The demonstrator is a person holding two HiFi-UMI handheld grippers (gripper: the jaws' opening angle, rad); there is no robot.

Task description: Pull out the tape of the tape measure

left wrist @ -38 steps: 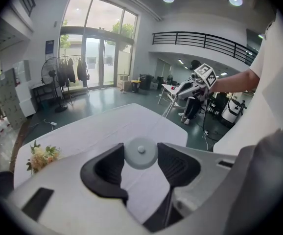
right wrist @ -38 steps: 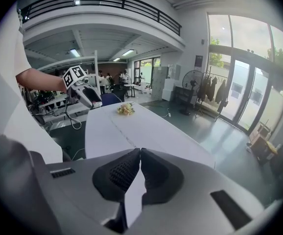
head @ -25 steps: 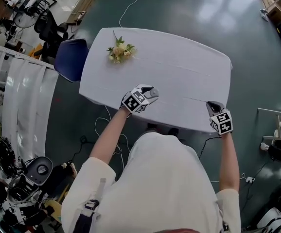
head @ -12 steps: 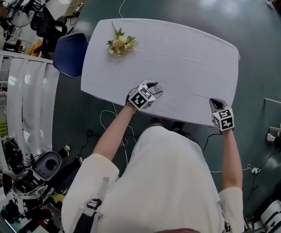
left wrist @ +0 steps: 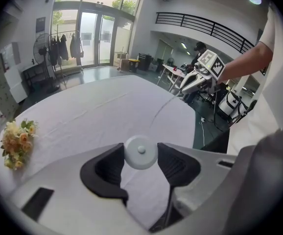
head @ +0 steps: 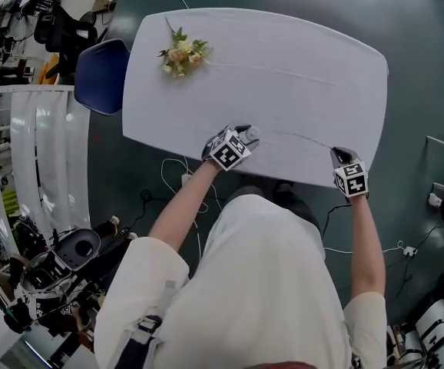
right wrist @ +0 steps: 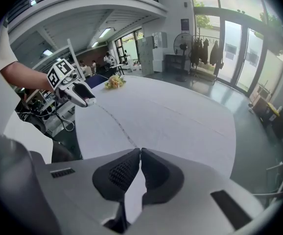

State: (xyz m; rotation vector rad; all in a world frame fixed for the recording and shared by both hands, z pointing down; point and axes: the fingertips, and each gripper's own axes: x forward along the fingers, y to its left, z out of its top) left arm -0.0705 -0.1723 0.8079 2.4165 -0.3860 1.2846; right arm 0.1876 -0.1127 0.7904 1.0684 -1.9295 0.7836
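The left hand-held gripper [head: 243, 137] clamps the round tape measure [left wrist: 140, 153]; the right hand-held gripper [right wrist: 140, 153] pinches its tape [right wrist: 116, 123], stretched sideways along the table [head: 283, 60] near edge.

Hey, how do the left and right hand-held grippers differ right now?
The left hand-held gripper's jaws stand wide, clamped on the round white tape measure. The right hand-held gripper's jaws are nearly together, pinching the thin tape. The left is over the table's near edge, and the right is by its near corner. The drawn-out tape links both.
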